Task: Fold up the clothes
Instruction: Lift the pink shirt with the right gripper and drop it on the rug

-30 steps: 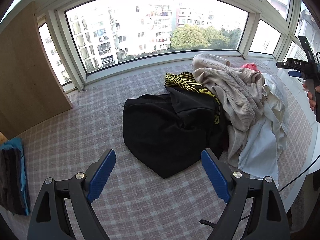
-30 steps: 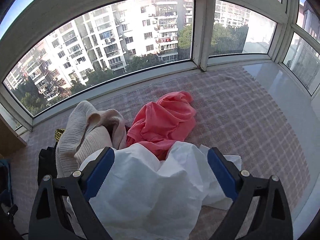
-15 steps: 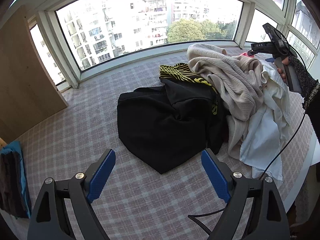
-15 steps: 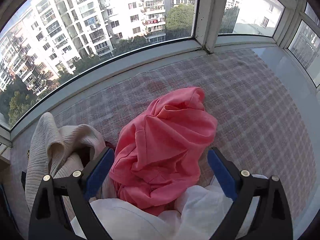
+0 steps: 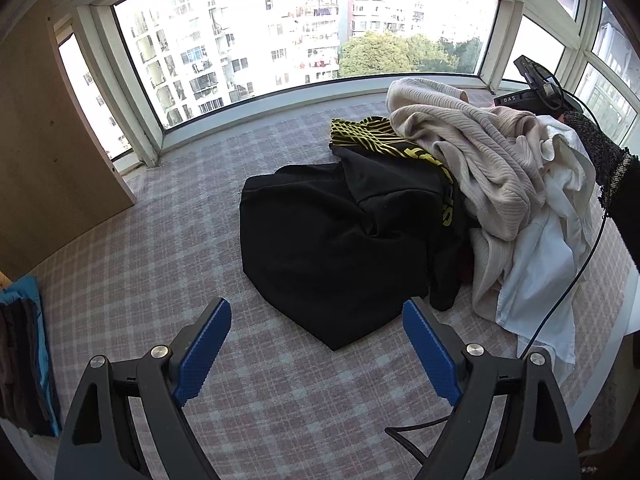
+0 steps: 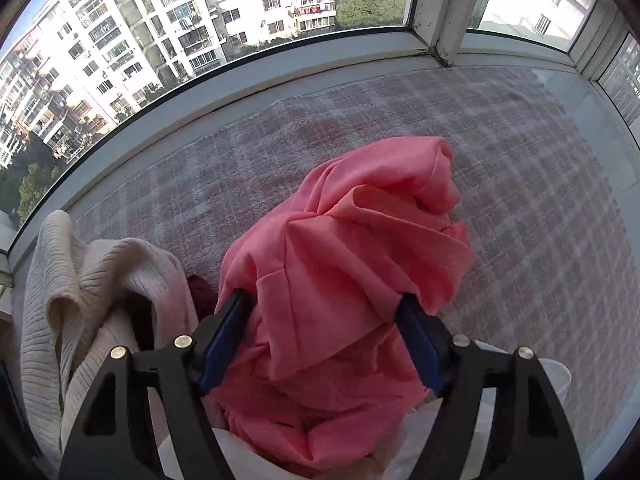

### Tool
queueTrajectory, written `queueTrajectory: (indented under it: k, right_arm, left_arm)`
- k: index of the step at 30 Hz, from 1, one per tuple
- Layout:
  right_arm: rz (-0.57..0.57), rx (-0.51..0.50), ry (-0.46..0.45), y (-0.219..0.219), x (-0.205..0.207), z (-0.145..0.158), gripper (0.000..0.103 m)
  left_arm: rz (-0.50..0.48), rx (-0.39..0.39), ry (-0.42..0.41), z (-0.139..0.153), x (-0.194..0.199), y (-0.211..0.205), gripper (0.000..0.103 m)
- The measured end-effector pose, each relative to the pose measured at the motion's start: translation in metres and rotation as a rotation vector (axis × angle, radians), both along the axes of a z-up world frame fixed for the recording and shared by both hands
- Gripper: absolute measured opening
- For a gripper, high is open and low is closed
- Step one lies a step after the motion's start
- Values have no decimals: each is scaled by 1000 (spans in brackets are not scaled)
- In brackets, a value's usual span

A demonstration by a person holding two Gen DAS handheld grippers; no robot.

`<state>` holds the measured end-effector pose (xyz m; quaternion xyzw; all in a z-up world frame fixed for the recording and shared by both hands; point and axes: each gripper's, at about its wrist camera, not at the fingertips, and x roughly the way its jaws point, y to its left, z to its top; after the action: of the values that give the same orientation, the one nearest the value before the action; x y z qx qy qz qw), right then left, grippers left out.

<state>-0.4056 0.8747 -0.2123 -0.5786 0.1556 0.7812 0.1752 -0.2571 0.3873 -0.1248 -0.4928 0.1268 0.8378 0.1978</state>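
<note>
Blue-padded and spread wide, the right gripper (image 6: 320, 332) straddles a bunched pink garment (image 6: 344, 264), its fingers not yet closed on the cloth. At its nine o'clock lies a beige ribbed sweater (image 6: 80, 300). The left gripper (image 5: 316, 344) hangs wide and empty over the checked mat (image 5: 168, 256); a black garment (image 5: 344, 240) lies at its twelve o'clock.

Ahead of the jaws, a curved bay window (image 5: 304, 36) with white frames lets in bright daylight, with apartment blocks (image 6: 120, 40) and trees outside. A pink checked mat (image 5: 120, 272) spreads beneath; a wooden panel (image 5: 44, 128) stands far left.
</note>
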Motion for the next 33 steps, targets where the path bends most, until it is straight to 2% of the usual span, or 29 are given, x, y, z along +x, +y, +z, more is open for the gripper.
queueTrajectory:
  k: [2, 4, 7, 11, 12, 17, 23, 28, 33]
  right_arm:
    - [30, -16, -11, -5, 0, -5, 23]
    - [47, -11, 17, -9, 3, -2, 16]
    - [38, -26, 98, -10, 10, 12, 14]
    - [-15, -181, 249, 2, 30, 49, 13]
    - [-22, -212, 289, 3, 35, 64, 13]
    - [2, -226, 465, -19, 56, 156, 12]
    - [37, -237, 675, -49, 83, 269, 11]
    - [161, -167, 780, -120, 118, 373, 11]
    - [320, -96, 904, -220, 180, 463, 11]
  left_arm:
    - [-5, -2, 0, 0, 0, 0, 87]
    - [-6, -5, 3, 0, 1, 0, 87]
    - [1, -6, 6, 1, 1, -3, 87]
    - [23, 0, 3, 1, 3, -12, 87]
    - [28, 1, 1, 1, 4, -14, 87]
    - [59, 18, 16, 11, 16, -33, 87]
    - [134, 57, 70, 36, 35, -78, 87]
    - [188, 99, 108, 55, 51, -126, 87]
    - [207, 122, 174, 74, 66, -174, 87]
